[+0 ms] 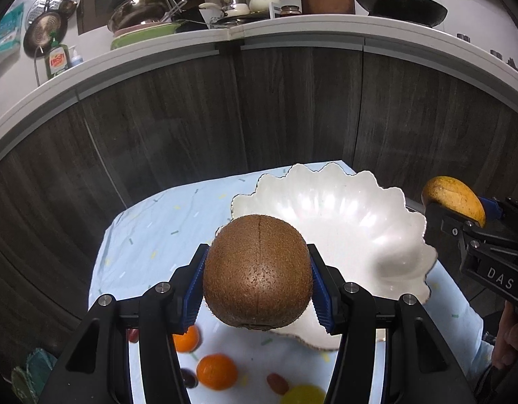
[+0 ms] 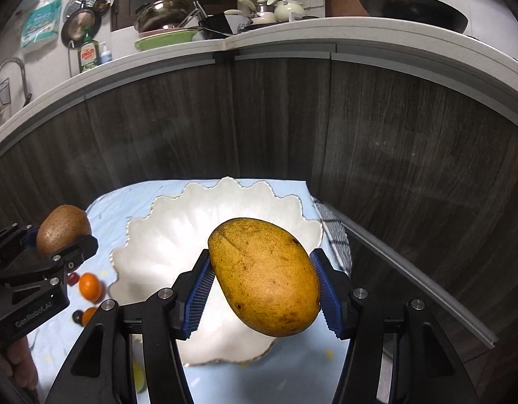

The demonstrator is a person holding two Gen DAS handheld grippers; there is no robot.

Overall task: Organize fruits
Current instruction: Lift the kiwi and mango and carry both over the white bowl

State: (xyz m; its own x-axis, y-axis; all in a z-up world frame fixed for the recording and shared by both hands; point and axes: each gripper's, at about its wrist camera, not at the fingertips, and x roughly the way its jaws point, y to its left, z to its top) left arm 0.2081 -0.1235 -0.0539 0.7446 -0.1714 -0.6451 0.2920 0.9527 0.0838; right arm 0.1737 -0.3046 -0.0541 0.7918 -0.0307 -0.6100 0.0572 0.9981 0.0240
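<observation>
"GenRobot.AI" marks left gripper (image 2: 62, 235) holding kiwi (image 2: 62, 228).

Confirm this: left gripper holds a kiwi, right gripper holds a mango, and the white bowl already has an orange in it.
Wrong on the bowl. The white bowl is empty in the right wrist view; both oranges lie on the cloth. The kiwi and mango are as stated.

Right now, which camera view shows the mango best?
The right wrist view: the mango fills the centre, clamped in the right gripper above the white bowl. The left wrist view shows it small at the right edge.
</observation>
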